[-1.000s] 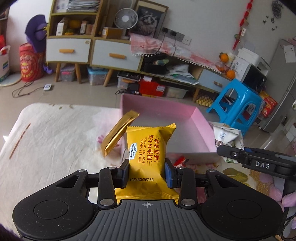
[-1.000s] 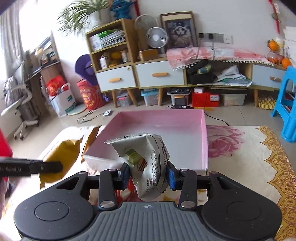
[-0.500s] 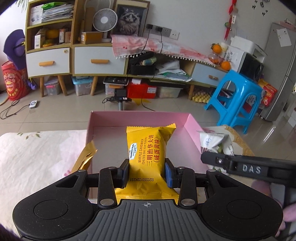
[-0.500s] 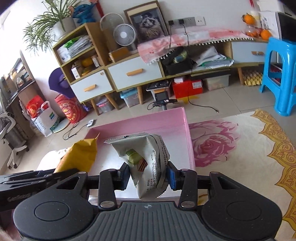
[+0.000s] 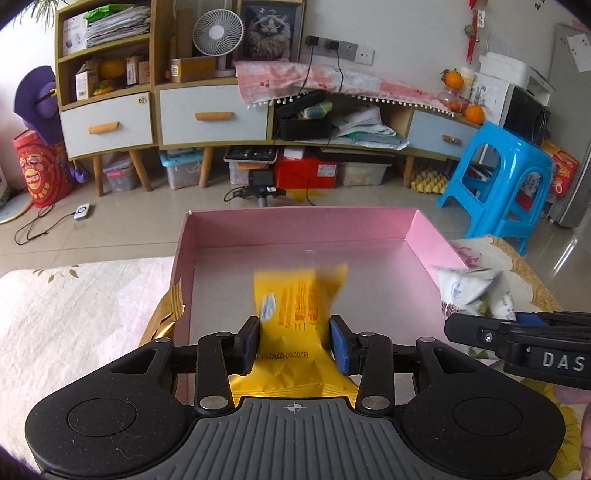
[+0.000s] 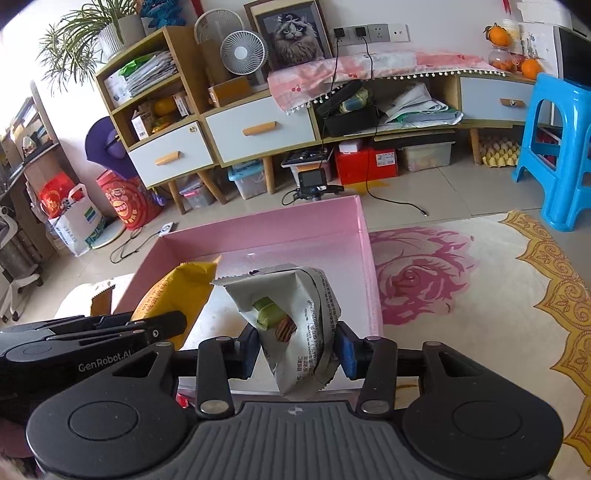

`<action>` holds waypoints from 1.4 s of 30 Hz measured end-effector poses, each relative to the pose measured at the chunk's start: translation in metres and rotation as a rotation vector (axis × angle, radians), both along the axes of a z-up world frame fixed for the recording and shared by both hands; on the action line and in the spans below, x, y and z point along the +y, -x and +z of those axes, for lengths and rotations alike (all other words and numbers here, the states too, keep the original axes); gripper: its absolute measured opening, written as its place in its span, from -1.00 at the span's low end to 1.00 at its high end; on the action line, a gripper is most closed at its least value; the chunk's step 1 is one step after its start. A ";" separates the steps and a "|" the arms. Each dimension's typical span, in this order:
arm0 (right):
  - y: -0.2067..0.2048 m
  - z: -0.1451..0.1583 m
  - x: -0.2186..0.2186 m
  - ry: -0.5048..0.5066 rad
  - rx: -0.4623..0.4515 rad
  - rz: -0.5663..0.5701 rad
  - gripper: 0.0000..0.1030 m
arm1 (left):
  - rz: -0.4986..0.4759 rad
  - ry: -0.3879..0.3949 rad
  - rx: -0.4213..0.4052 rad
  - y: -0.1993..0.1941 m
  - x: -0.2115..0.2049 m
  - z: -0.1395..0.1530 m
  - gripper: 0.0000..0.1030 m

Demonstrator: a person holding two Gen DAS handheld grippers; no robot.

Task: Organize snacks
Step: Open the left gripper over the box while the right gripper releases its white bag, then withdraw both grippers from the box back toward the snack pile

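Over the pink box (image 5: 303,225), the left gripper (image 5: 294,341) has eased its jaws; the yellow waffle packet (image 5: 295,306) blurs, dropping in; the right gripper (image 6: 297,347) still clamps the grey snack packet (image 6: 291,317) above the box's near edge, likely next.

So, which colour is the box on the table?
Pink: the box shows best in the left wrist view.

You're in a home living room: wooden drawer cabinet (image 5: 162,118), desk fan (image 5: 218,33), framed cat picture (image 5: 269,30), blue plastic stool (image 5: 495,173).
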State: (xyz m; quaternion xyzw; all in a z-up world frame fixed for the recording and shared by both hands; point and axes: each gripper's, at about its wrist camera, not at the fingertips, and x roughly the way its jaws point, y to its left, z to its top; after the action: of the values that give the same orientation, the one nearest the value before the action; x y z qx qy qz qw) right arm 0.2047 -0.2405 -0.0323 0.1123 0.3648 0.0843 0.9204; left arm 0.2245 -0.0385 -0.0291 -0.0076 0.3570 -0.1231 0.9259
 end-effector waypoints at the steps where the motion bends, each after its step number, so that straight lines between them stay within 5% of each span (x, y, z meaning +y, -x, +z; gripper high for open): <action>1: 0.000 0.000 0.000 0.006 -0.001 -0.002 -0.21 | -0.002 0.005 -0.003 0.000 0.001 0.000 -0.11; 6: 0.004 0.007 -0.003 -0.006 -0.028 -0.002 0.18 | 0.006 0.016 -0.016 0.004 0.006 0.003 0.31; 17: 0.025 0.027 -0.011 0.006 -0.069 -0.022 0.53 | 0.003 0.083 -0.018 0.030 0.020 0.022 0.55; 30: 0.070 0.060 -0.013 0.044 -0.126 -0.039 0.75 | -0.030 0.154 -0.031 0.087 0.037 0.052 0.87; 42: 0.112 0.075 0.011 0.087 -0.151 0.002 0.81 | -0.047 0.096 -0.008 0.136 0.050 0.061 0.93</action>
State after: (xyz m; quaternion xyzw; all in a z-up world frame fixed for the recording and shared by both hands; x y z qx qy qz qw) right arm 0.0928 -0.2290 0.0430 0.0654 0.2976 0.0776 0.9493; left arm 0.0885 0.0111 0.0321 -0.0431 0.3469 -0.1618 0.9228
